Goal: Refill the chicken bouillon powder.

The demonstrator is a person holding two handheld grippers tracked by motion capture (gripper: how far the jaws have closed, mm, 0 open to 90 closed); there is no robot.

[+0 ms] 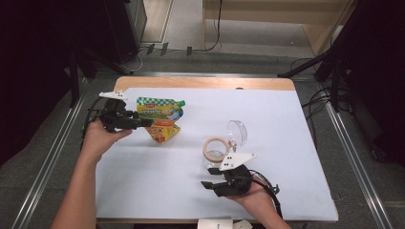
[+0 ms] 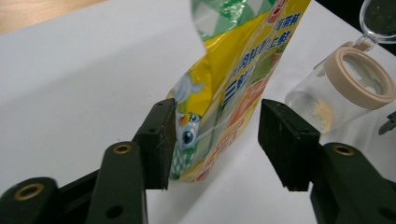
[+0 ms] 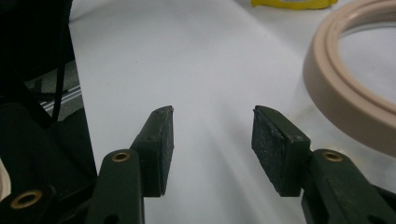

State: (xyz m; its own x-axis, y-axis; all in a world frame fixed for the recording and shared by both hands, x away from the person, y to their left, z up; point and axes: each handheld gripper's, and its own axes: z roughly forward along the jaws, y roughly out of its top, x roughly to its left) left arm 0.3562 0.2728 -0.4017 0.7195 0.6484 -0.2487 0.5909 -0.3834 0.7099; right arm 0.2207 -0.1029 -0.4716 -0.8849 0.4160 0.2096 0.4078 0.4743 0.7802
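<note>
A green and yellow spouted pouch (image 1: 160,114) stands at the left of the white table. Around its lower edge is my left gripper (image 1: 145,123), coming in from the left. In the left gripper view the pouch (image 2: 224,88) sits between the jaws of the left gripper (image 2: 215,121). One pad touches it and the other stands off with a gap. A clear jar (image 1: 216,150) with a beige rim and its hinged lid (image 1: 237,132) flipped open stands mid-table. My right gripper (image 1: 210,187) lies just in front of it, open and holding nothing (image 3: 212,135), with the jar rim (image 3: 341,93) to its right.
The white sheet (image 1: 286,143) covers a wooden table with metal rails along both sides. In the left gripper view the jar (image 2: 345,88) holds a little pale powder. White paper tags lie at the near edge (image 1: 217,223).
</note>
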